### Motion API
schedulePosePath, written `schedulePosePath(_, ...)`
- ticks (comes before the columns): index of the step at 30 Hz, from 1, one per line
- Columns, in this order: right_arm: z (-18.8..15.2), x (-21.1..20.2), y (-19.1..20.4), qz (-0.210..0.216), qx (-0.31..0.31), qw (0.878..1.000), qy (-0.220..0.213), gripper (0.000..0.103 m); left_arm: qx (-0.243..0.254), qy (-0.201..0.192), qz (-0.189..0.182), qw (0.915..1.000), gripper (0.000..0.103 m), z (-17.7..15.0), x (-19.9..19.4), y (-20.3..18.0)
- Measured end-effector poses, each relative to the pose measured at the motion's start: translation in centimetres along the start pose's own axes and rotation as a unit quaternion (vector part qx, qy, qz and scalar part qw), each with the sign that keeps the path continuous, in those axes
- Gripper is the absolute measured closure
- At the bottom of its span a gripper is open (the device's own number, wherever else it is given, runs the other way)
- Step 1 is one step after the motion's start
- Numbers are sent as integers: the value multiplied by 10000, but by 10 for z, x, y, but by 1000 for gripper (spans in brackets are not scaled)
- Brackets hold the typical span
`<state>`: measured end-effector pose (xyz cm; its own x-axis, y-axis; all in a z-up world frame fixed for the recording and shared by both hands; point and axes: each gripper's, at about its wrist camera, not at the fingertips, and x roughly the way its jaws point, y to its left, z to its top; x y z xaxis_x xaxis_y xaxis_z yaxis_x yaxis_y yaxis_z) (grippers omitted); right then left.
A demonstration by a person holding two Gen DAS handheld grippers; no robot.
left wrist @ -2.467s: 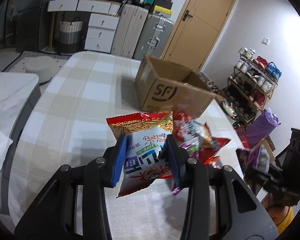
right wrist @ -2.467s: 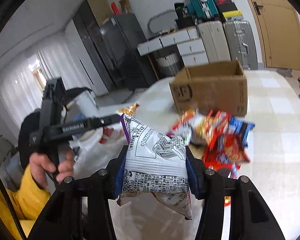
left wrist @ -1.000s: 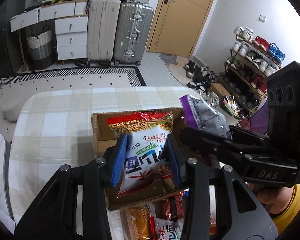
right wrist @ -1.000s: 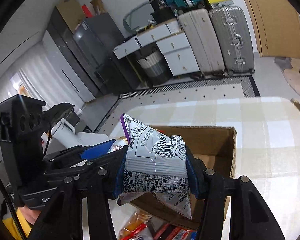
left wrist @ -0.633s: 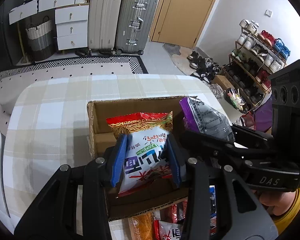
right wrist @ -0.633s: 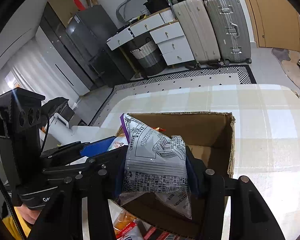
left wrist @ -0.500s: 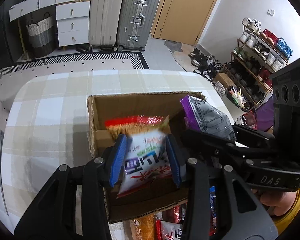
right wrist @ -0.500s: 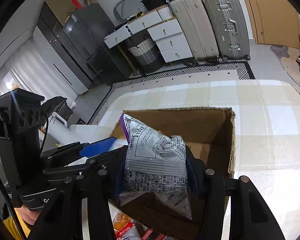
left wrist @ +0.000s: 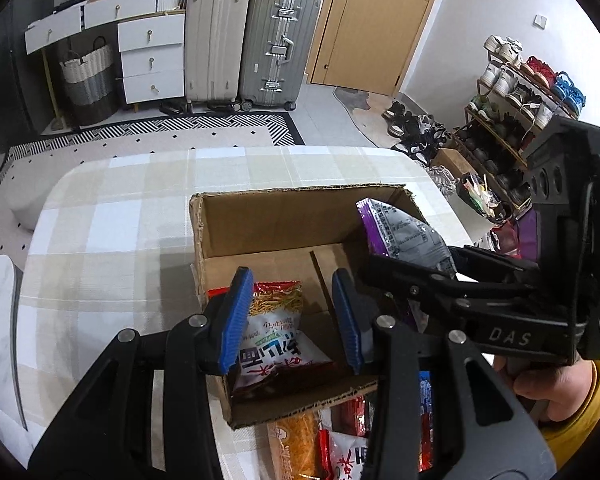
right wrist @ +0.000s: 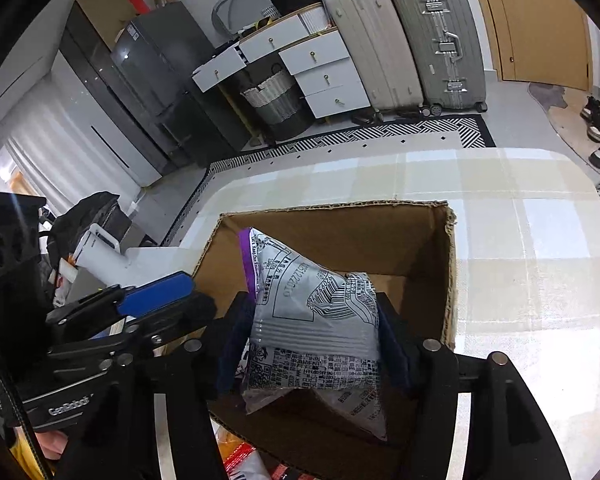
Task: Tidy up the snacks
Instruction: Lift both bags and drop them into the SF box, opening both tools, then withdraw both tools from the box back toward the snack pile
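Note:
An open cardboard box [left wrist: 284, 210] stands on the checked table; it also shows in the right wrist view [right wrist: 340, 224]. My left gripper [left wrist: 290, 318] is open above the box's near left part. A red and white snack bag [left wrist: 274, 338] lies loose on the box floor below it. My right gripper [right wrist: 312, 346] is shut on a grey and purple snack bag [right wrist: 320, 320] and holds it over the box; this bag shows at the right in the left wrist view [left wrist: 404, 236].
Several more snack bags [left wrist: 332, 444] lie on the table in front of the box. The checked tablecloth [left wrist: 112, 232] spreads left and behind. Suitcases [left wrist: 244, 40], drawers and a shoe rack [left wrist: 512, 92] stand beyond the table.
Both grippers carried their bags from the pile to above the box. My left gripper opened and the red and white bag dropped into the box. The right gripper still holds its bag.

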<state>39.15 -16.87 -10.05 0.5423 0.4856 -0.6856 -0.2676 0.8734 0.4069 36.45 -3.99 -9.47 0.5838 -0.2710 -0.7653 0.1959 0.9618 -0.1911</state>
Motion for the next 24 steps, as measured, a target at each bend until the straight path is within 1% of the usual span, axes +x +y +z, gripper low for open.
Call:
schedulePosePath(3,-2,-2,0,-1,-22,10000,-1,37,38,-11,72,10000,63,-4,-9,1)
schedulePosePath(8,-6,-5,5,-177,-152,9997,-36,32,68,0,139,9999,62,-12,-25,1)
schedulePosePath(10,-5,-8,6,-206,-169,9996,-83,28,79,-6,162,9998,62,-14,-30,2)
schedulePosePath(14,-6,-19,13,-226,-257,9992,-203,28,144,-82,227,9996,62,-18,-47,0)
schedulePosePath(16,-5,-27,18,-205,-288,9989,-298,28,175,-118,247,9995,61,-21,-58,-1)
schedulePosePath(20,-6,-56,32,-132,-355,9977,-567,28,160,-251,288,9991,49,-28,-83,-5)
schedulePosePath(24,-12,-85,45,-86,-442,9961,-759,28,136,-352,326,9988,48,-37,-112,-7)
